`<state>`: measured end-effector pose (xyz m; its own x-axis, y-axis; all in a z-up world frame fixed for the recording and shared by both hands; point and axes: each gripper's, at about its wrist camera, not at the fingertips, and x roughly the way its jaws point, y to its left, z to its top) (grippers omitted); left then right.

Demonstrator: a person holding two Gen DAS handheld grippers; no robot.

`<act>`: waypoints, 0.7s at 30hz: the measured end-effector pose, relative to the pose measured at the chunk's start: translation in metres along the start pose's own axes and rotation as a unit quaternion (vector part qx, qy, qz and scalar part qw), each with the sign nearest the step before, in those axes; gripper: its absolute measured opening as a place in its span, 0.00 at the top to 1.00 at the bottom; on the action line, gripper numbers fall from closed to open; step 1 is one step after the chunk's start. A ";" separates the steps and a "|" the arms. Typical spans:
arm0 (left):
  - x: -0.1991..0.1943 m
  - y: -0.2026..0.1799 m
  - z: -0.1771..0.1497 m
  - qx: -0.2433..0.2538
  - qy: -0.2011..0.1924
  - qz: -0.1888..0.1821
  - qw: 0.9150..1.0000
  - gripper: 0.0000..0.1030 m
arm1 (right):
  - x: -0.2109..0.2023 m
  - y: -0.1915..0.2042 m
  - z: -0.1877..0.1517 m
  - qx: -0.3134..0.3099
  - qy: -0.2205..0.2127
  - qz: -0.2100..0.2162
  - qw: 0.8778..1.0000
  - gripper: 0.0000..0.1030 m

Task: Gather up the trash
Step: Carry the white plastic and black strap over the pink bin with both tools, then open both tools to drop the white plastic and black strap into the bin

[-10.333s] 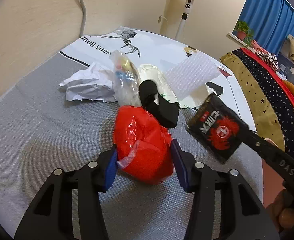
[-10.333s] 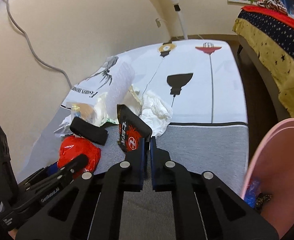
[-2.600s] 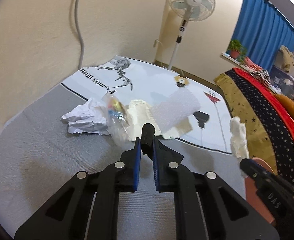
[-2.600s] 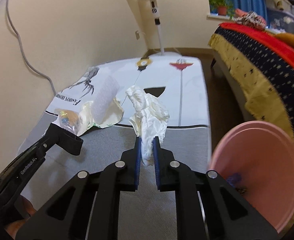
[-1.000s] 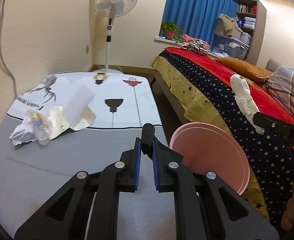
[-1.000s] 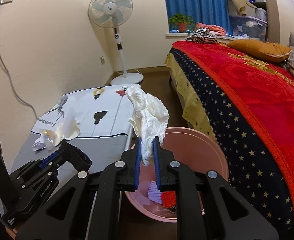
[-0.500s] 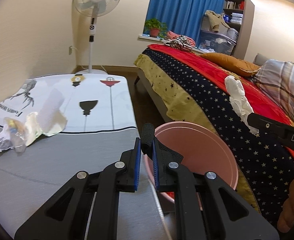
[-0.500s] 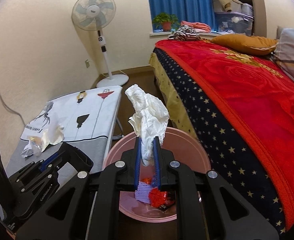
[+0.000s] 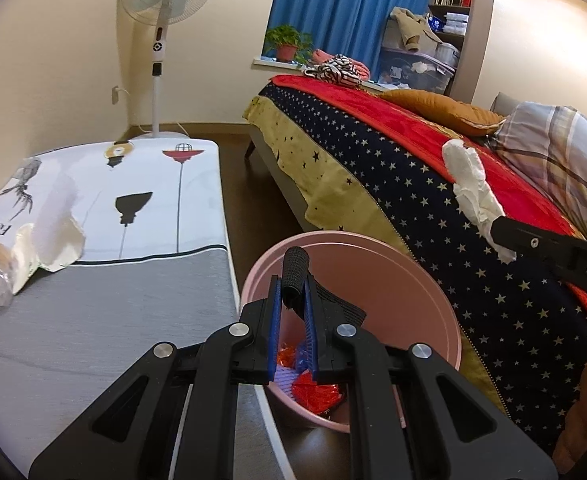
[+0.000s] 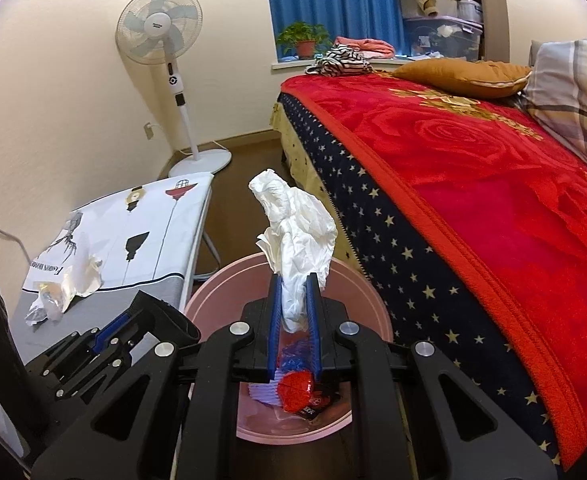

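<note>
Left wrist view: a rolled black fabric strap (image 9: 295, 280) sits at centre frame, pinched between the blue pads of the left gripper (image 9: 293, 312), whose jaws are clamped tight on it. Directly behind and below it is the pink bin (image 9: 425, 280), with red and blue wrappers already at the bottom. At right edge, the right gripper (image 9: 501, 236) holds a crumpled white tissue (image 9: 471, 188) in front of the starred bedspread (image 9: 433, 200).

Right wrist view: the same white tissue (image 10: 297, 240) stands upright at centre, squeezed between the right gripper's (image 10: 295, 304) nearly closed jaws, above the pink bin (image 10: 369, 300). The left gripper (image 10: 133, 332) shows at lower left.

More trash (image 9: 21, 240) lies on the ironing board (image 9: 93, 312) at far left of the left view.

Risk, as a judgement: the light tissue may cling to a pad or drift past the rim, since it seems to sit near the bin's edge. The strap could snag on the rim.

Compared with half a second ago, the bin looks larger and closer beneath both grippers, and its contents are now visible in the left view.
</note>
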<state>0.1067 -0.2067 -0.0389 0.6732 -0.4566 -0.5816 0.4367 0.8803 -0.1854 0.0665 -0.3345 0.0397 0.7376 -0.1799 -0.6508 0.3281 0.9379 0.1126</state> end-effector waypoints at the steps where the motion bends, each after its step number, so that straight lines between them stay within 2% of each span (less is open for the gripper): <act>1: 0.001 -0.002 0.000 0.001 0.001 -0.001 1.000 0.89 | 0.000 -0.001 0.000 0.002 0.000 -0.001 1.000 0.88; 21: 0.016 -0.018 -0.001 0.010 0.017 -0.014 1.000 0.89 | 0.005 -0.008 -0.001 0.013 0.006 -0.007 1.000 0.88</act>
<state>0.1088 -0.2300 -0.0453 0.6398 -0.4756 -0.6038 0.4672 0.8644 -0.1858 0.0669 -0.3428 0.0354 0.7260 -0.1887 -0.6612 0.3536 0.9272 0.1237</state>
